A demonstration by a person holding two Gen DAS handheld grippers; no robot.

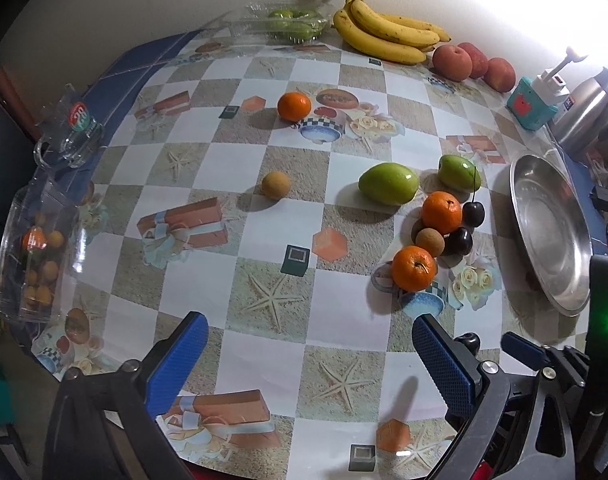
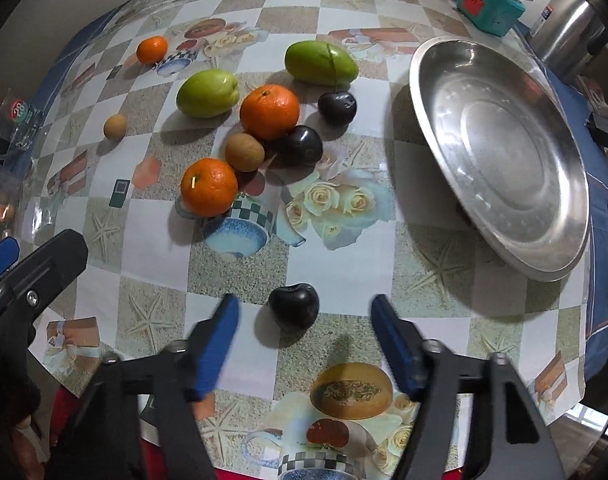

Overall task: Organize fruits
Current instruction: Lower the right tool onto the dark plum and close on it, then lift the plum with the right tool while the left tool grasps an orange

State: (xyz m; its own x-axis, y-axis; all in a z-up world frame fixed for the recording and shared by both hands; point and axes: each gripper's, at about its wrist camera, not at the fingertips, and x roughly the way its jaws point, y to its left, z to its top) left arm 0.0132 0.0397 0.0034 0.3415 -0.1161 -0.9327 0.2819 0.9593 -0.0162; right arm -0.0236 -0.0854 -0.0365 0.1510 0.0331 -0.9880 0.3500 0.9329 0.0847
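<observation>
A loose group of fruit lies mid-table: two oranges point(image 2: 269, 111) point(image 2: 209, 187), a brown longan point(image 2: 244, 152), two dark cherries point(image 2: 299, 145) point(image 2: 337, 105) and two green fruits point(image 2: 207, 93) point(image 2: 320, 63). A steel plate point(image 2: 500, 152) stands to their right. My right gripper point(image 2: 306, 312) is open, its fingers on either side of a lone dark cherry point(image 2: 293, 306) on the table. My left gripper point(image 1: 310, 332) is open and empty above the table's near edge. Another orange point(image 1: 294, 106) and a longan point(image 1: 275, 185) lie apart.
Bananas point(image 1: 388, 30), peaches point(image 1: 452, 63) and a clear box of green fruit point(image 1: 293, 22) line the back wall. A clear container of small fruit point(image 1: 35, 256) and a glass mug point(image 1: 69, 136) stand at the left edge. A teal box point(image 1: 530, 106) and steel kettle point(image 1: 588, 114) are back right.
</observation>
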